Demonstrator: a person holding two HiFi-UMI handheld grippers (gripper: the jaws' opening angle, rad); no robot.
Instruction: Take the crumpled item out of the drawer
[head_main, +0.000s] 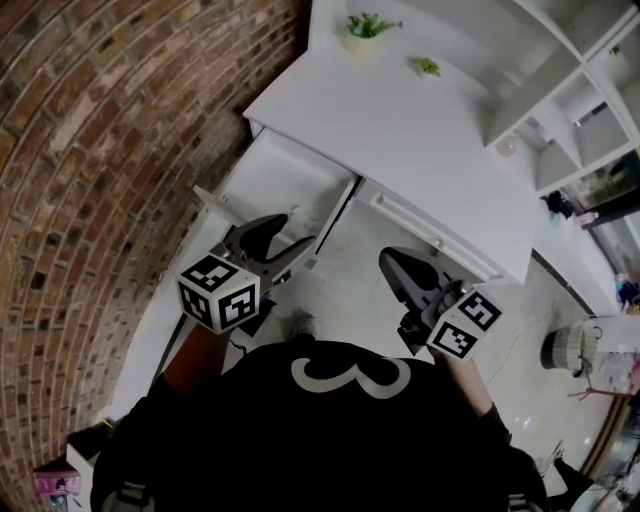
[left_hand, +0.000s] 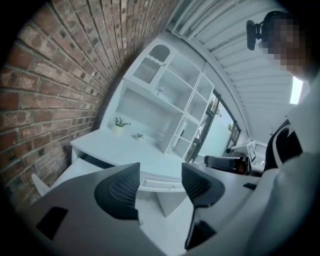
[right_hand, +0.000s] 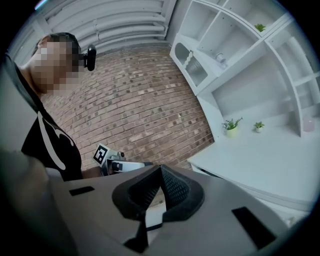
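The white drawer (head_main: 272, 178) stands pulled out from the left end of the white desk (head_main: 400, 120), and I see no crumpled item in the part of its inside that shows. My left gripper (head_main: 295, 236) hovers by the drawer's front right corner with its jaws apart and nothing between them; in the left gripper view the left gripper (left_hand: 160, 176) points at the desk's front. The right gripper (head_main: 390, 260) hangs over the floor in front of the desk, and in its own view the right gripper (right_hand: 160, 172) has its pads together. A small pale lump (head_main: 305, 325) lies on the floor below; I cannot tell what it is.
A brick wall (head_main: 120, 150) runs along the left. Two small potted plants (head_main: 366, 27) (head_main: 427, 67) stand at the desk's back, with a white shelf unit (head_main: 560, 90) to the right. A closed drawer with a handle (head_main: 420, 225) is beside the open one. A basket (head_main: 570, 348) sits on the floor at right.
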